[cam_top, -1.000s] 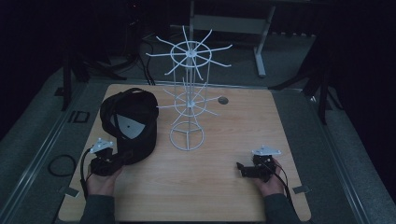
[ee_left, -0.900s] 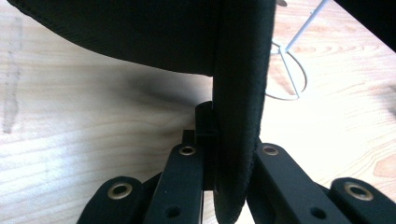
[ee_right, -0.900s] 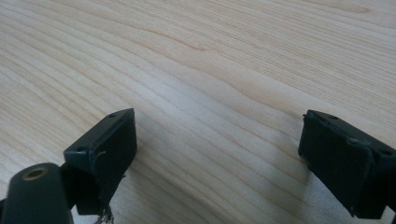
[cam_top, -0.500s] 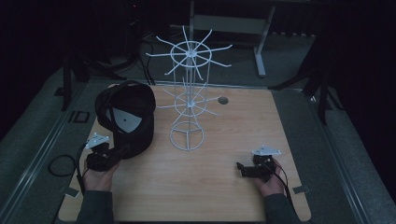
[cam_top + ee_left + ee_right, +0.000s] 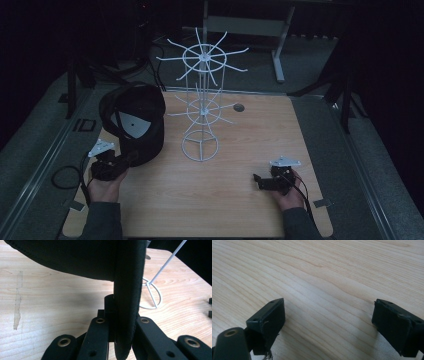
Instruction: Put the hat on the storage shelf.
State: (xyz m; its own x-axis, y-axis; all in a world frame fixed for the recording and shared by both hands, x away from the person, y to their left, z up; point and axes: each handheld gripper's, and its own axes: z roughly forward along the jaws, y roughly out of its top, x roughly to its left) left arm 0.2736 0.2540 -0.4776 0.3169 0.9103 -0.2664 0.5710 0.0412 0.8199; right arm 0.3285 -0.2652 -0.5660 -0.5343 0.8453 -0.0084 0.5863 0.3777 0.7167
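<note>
Left tool (image 5: 131, 157) at the near left of the pale wooden surface (image 5: 240, 210), jaws clamped on the edge of a black fabric baseball cap (image 5: 135, 120); in the left gripper view the cap's rim (image 5: 127, 302) runs upright between both jaws. Cap is lifted and tilted, its pale inner lining facing the high view. Just right of the cap stands a white wire display rack with radiating hooks (image 5: 201, 107), its ring base on the surface, near the cap but apart from it. Small dark grommet (image 5: 238, 107) sits behind the rack. Right tool (image 5: 258, 181) rests at the near right, well apart from the rack, jaws spread wide and holding nothing, bare wood between them.
</note>
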